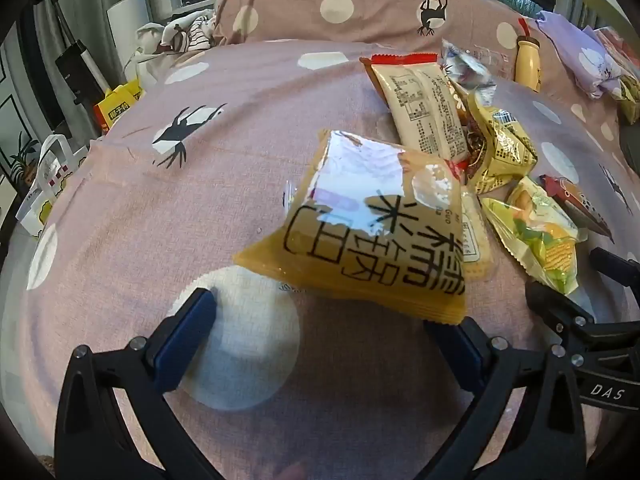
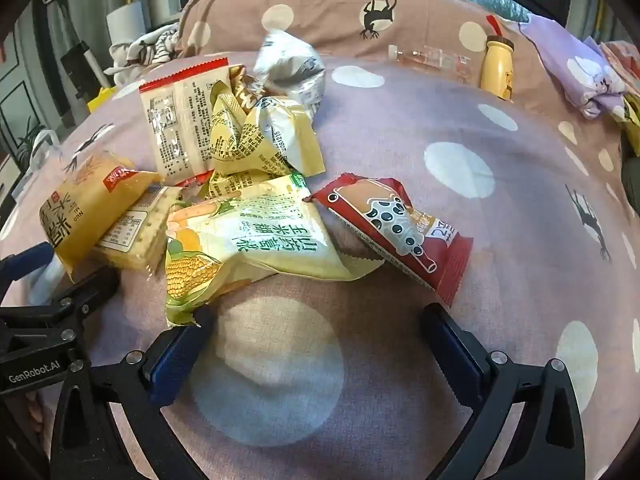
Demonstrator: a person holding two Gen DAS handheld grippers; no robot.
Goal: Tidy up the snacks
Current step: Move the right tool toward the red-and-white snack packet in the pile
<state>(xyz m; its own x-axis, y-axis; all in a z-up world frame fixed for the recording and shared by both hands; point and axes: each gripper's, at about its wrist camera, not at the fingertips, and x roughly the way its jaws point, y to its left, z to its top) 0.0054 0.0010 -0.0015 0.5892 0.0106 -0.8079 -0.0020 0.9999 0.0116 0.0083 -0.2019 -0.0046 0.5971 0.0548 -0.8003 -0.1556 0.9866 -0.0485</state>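
A heap of snack packets lies on a bed covered by a pink bedspread [image 2: 400,128] with white dots and dark deer figures. Both hand-held grippers hover low over its near edge, pointing steeply down at the fabric.

Left gripper [image 1: 320,320]: jaws spread wide and released. The mustard-yellow rice-snack packet [image 1: 368,224] lies just ahead of them; its near corner overlaps the tip of the right-hand blue pad, but the pads do not press on it. In the right wrist view the same packet [image 2: 84,208] sits at the left end of the heap, resting on a clear-wrapped cracker pack [image 2: 132,236].

Right gripper [image 2: 316,316]: jaws likewise spread wide, nothing between them but a white dot of the bedspread. The corn-print packet [image 2: 248,244] lies just beyond its left-hand pad, its lower corner touching or nearly touching that pad's tip. The red bubble-tea bar [image 2: 396,232] lies just right of the corn-print packet, tilted, its near end close to the right-hand pad.

Toward the middle of the bed, a beige packet with red ends [image 2: 180,128] lies label-side up; crumpled yellow wrappers [image 2: 260,140] lean against it, and a silver packet [image 2: 288,68] sits behind them.

At the far edge, against the matching pillow [image 2: 328,12], stand a small yellow bottle [image 2: 496,68] and a clear flat case [image 2: 432,58].
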